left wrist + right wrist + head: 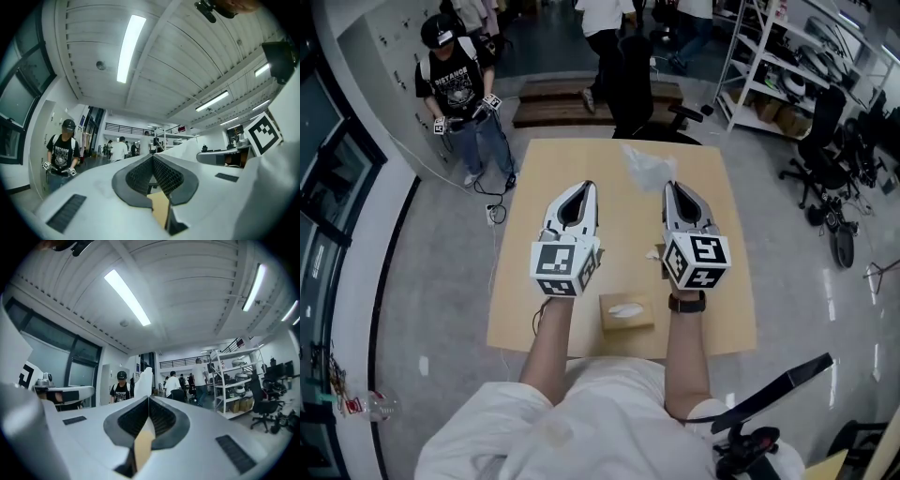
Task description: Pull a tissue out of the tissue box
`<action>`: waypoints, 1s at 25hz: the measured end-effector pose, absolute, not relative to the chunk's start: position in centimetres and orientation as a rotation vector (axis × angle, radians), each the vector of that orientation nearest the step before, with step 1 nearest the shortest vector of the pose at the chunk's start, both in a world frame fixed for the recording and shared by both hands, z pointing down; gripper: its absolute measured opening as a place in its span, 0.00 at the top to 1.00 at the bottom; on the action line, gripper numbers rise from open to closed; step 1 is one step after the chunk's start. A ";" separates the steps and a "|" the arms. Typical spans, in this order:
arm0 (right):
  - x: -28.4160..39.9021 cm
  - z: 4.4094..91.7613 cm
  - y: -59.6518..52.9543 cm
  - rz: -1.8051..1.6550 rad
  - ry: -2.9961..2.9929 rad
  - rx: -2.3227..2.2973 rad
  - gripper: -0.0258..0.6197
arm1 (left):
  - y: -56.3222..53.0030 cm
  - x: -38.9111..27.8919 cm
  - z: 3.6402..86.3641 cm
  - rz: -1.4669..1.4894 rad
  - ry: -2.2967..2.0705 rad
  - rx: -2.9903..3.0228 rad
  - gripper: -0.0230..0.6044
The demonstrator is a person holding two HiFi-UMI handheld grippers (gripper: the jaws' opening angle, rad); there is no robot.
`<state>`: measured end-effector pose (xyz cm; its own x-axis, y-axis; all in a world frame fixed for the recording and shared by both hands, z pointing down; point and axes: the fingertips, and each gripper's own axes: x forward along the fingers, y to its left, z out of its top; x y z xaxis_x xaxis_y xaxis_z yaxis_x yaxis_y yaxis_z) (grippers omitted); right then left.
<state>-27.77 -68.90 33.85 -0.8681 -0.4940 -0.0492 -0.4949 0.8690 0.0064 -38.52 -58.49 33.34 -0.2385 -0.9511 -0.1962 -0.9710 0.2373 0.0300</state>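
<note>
A tan tissue box (626, 311) with a white tissue in its slot sits at the near edge of the wooden table (553, 169), between my two forearms. Both grippers are raised above the table and point away from me. My right gripper (671, 186) (148, 398) is shut on a thin white tissue (643, 167) (145, 379), which stands up past its tips. My left gripper (586, 186) (152, 157) is beside it, tips together, holding nothing. The left gripper view shows the tissue (190, 146) at the right gripper's tip.
A small white scrap (653, 253) lies on the table near the right gripper. A black office chair (636, 89) stands at the table's far end. A person in a black shirt (455, 84) stands at far left holding grippers. Metal shelves (778, 75) line the right.
</note>
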 end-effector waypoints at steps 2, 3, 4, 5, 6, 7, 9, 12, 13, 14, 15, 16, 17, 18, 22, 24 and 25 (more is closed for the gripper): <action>-28.3 33.6 -68.8 0.039 2.992 -0.788 0.95 | -58.7 -39.0 33.3 0.222 2.367 -1.845 0.97; -28.6 33.6 -68.6 0.045 2.996 -0.779 0.95 | -58.7 -39.1 33.3 0.223 2.367 -1.846 0.97; -28.8 33.7 -68.5 0.052 2.999 -0.771 0.95 | -58.8 -39.2 33.4 0.223 2.367 -1.847 0.97; -29.0 33.7 -68.4 0.058 3.003 -0.762 0.95 | -58.8 -39.2 33.5 0.224 2.367 -1.848 0.97; -29.1 33.8 -68.3 0.064 3.006 -0.756 0.95 | -58.9 -39.2 33.6 0.226 2.366 -1.849 0.97; -29.2 33.9 -68.3 0.068 3.008 -0.751 0.95 | -59.0 -39.2 33.6 0.228 2.365 -1.849 0.97; -29.1 34.0 -68.3 0.072 3.013 -0.746 0.95 | -59.1 -39.1 33.7 0.233 2.363 -1.851 0.97; -28.8 34.4 -68.3 0.073 3.024 -0.744 0.95 | -59.1 -38.8 34.0 0.239 2.367 -1.851 0.97; -28.8 34.4 -68.3 0.074 3.027 -0.744 0.95 | -59.1 -38.7 34.0 0.240 2.369 -1.852 0.97; -28.7 34.5 -68.3 0.075 3.030 -0.744 0.95 | -59.0 -38.7 34.1 0.241 2.373 -1.852 0.97; -28.7 34.5 -68.3 0.076 3.033 -0.744 0.95 | -59.0 -38.8 34.2 0.243 2.376 -1.853 0.97; -28.7 34.5 -68.3 0.077 3.036 -0.744 0.95 | -59.0 -38.9 34.2 0.243 2.380 -1.853 0.97; -28.8 34.5 -68.3 0.077 3.038 -0.744 0.95 | -59.0 -39.0 34.2 0.244 2.383 -1.853 0.97; -28.9 34.5 -68.3 0.077 3.041 -0.745 0.95 | -58.9 -39.1 34.3 0.243 2.387 -1.854 0.97; -28.8 35.2 -68.5 0.064 3.049 -0.759 0.95 | -59.2 -39.1 35.0 0.239 2.394 -1.870 0.97; -28.4 35.6 -68.5 0.054 3.053 -0.770 0.95 | -59.2 -38.8 35.3 0.233 2.396 -1.882 0.97; -28.3 35.8 -68.4 0.049 3.054 -0.775 0.95 | -59.2 -38.6 35.5 0.230 2.397 -1.887 0.97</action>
